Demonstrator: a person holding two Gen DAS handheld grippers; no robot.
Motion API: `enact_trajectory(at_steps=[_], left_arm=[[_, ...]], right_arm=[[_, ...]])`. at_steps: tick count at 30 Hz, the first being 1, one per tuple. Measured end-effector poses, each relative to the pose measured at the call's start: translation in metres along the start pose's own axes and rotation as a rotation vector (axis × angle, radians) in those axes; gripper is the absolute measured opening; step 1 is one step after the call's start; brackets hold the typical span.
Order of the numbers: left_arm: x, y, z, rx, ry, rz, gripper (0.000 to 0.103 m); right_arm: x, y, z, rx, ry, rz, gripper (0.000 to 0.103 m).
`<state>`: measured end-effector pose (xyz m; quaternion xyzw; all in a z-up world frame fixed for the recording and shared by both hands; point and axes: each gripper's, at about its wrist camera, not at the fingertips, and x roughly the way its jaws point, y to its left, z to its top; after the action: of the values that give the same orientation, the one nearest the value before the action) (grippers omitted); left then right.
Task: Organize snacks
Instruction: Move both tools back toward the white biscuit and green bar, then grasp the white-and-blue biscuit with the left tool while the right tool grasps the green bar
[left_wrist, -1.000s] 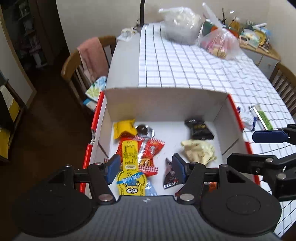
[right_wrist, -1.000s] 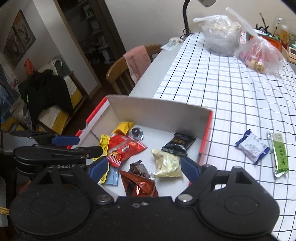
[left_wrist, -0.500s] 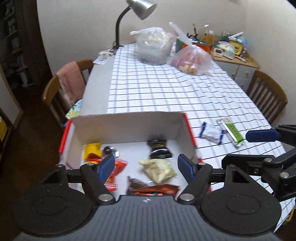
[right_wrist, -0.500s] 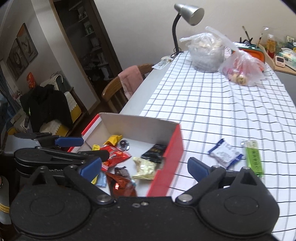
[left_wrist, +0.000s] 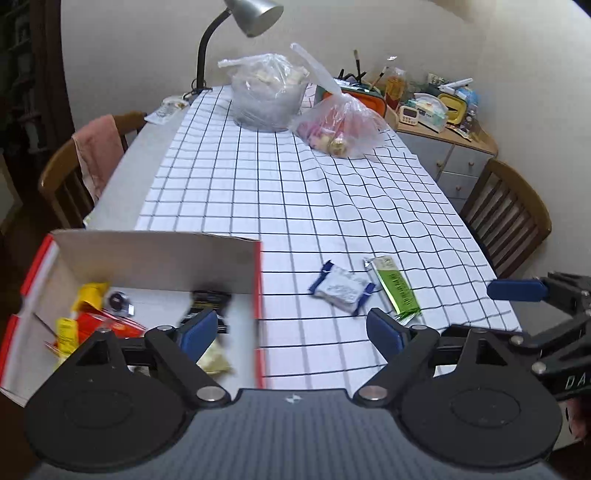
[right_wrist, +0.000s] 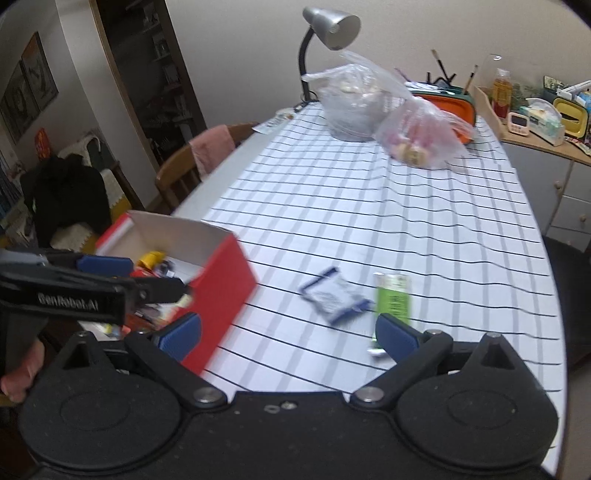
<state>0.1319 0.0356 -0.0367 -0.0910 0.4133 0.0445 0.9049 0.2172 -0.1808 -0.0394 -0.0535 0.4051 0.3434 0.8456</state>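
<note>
A red and white cardboard box sits at the table's near left and holds several snack packets. Two snacks lie on the checked cloth to its right: a white and blue packet and a green bar. My left gripper hangs over the box's right wall, its jaws opening with nothing between them. My right gripper stands open just short of the two loose snacks, empty. Each gripper shows at the edge of the other's view.
Two clear plastic bags stand at the far end of the table beside a desk lamp. Wooden chairs flank the table. A cluttered sideboard is at the far right.
Both grippers have swung right, from over the box's inside toward the loose snacks on the cloth. The left jaws have spread wider, the right ones a little.
</note>
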Motion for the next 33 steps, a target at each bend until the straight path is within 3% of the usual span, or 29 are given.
enact_trajectory(at_steps=[3,15,21,33], left_arm=[[0.017,-0.021,0.004,-0.040,0.015,0.016,0.095],[0.090,-0.080,0.022,-0.132,0.080,0.157,0.095],[0.126,-0.081,0.031,-0.174,0.144,0.232,0.095],[0.209,-0.065,0.047,-0.328,0.342,0.286,0.095]], right_arm=[[0.006,-0.025,-0.003,-0.013,0.021,-0.015,0.101],[0.044,-0.083,-0.008,-0.039,0.089,-0.035,0.100],[0.075,-0.094,-0.005,-0.052,0.130,-0.033,0.099],[0.134,-0.100,0.000,-0.104,0.223,-0.020,0.093]])
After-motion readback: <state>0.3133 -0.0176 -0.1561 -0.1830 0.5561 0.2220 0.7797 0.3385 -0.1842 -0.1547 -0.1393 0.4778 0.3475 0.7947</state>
